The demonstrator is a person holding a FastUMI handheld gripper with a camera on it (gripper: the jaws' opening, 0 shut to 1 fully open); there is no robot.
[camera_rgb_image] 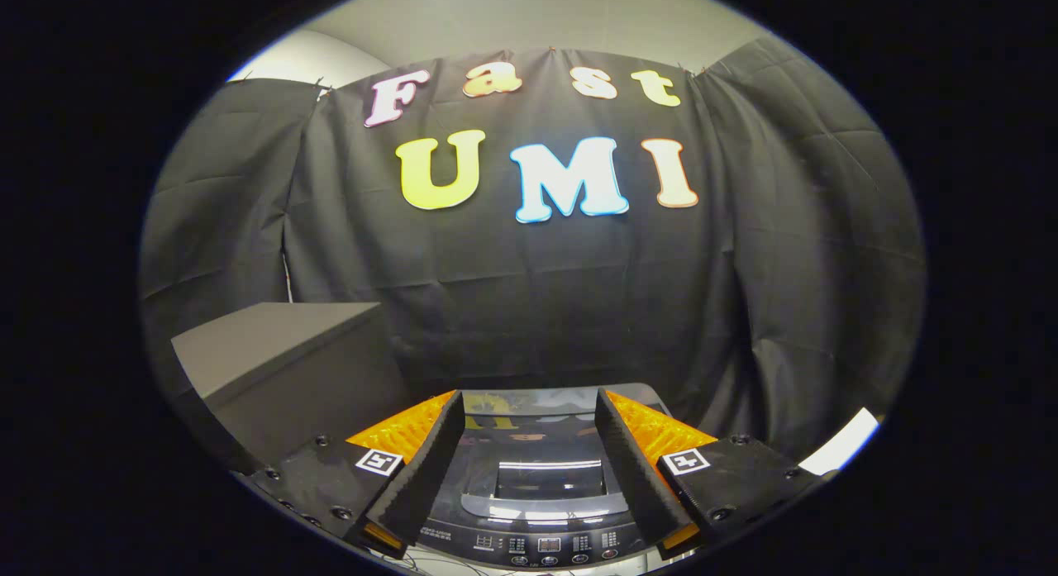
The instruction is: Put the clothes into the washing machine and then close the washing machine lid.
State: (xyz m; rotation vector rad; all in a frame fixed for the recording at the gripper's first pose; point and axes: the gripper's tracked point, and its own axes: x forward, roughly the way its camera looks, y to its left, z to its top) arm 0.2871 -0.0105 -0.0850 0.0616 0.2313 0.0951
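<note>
Setting: a staged recording booth, not a home. Black cloth (529,295) hangs as the back and side walls, with a plain pale wall above it. A washing machine (541,485) stands before the cloth beside a grey box (281,369).

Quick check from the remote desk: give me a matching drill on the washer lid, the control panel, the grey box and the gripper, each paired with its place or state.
Things:
1. washing machine lid
2. control panel
3. grey box
4. gripper

Places or states:
A. open, holding nothing
B. beside the washer, against the cloth wall
C. down, closed
D. nearest strip of the washer, with buttons

Pairs: 1-C, 2-D, 3-B, 4-A
</note>
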